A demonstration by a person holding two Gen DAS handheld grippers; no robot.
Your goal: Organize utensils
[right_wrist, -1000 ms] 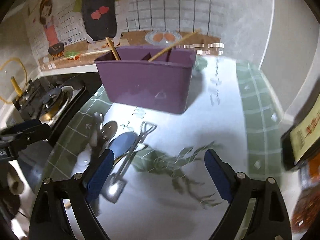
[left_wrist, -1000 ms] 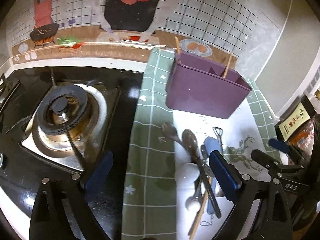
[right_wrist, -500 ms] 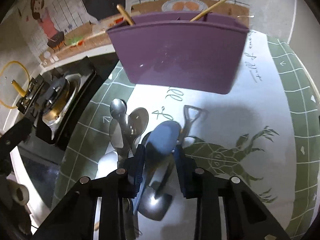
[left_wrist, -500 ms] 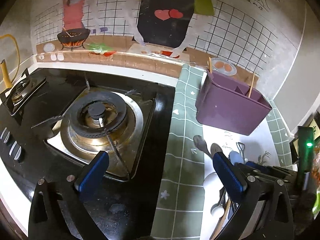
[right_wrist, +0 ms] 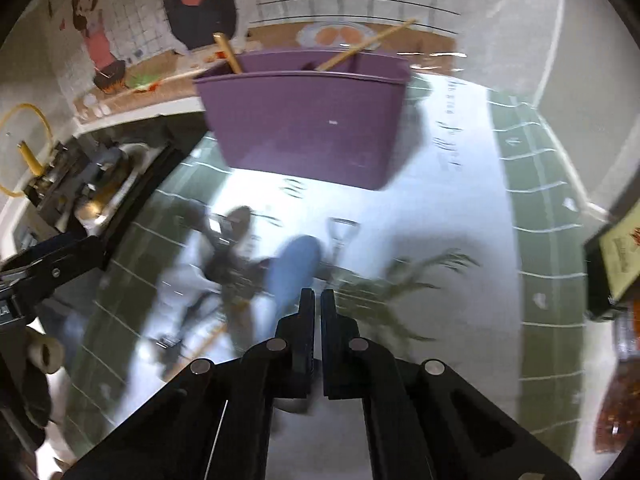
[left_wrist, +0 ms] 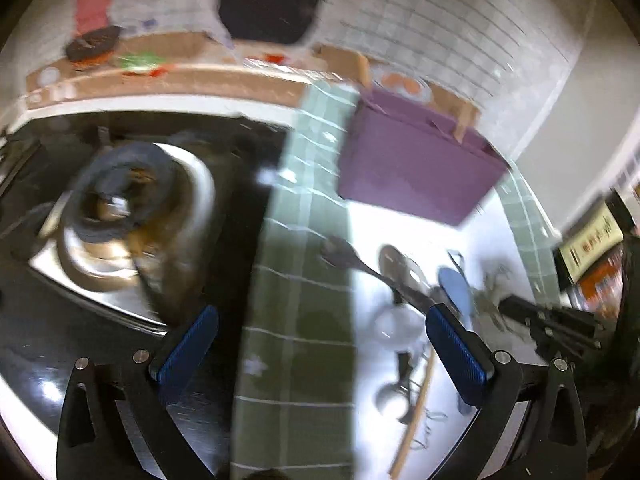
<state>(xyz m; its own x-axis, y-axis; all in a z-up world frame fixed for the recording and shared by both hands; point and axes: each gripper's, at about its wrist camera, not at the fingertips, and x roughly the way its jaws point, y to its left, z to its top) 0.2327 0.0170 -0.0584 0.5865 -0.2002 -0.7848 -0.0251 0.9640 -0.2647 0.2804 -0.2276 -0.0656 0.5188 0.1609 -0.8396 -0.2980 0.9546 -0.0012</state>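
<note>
My right gripper (right_wrist: 316, 300) is shut, its pads almost touching. The thin shaft of a shovel-shaped metal spoon (right_wrist: 342, 232) runs into the narrow gap between them. A blue spoon (right_wrist: 294, 276) lies just left of the fingertips, beside a blurred pile of metal spoons (right_wrist: 236, 240). The purple caddy (right_wrist: 308, 128) stands behind, with wooden chopsticks (right_wrist: 360, 50) leaning in it. My left gripper (left_wrist: 318, 320) is open with nothing between its fingers, over the green checked cloth (left_wrist: 296, 280) left of the pile (left_wrist: 400, 276).
A gas stove (left_wrist: 120, 200) fills the left side of the counter. A white spoon (left_wrist: 394, 322) and a loose chopstick (left_wrist: 416, 408) lie near the front. Boxes and packets (right_wrist: 620, 256) stand at the right edge, and a tiled wall runs behind.
My right jaws went from wide open to shut around the utensils by the blue spoon, and the view pulled back from the pile. The left view swung towards the stove and back.
</note>
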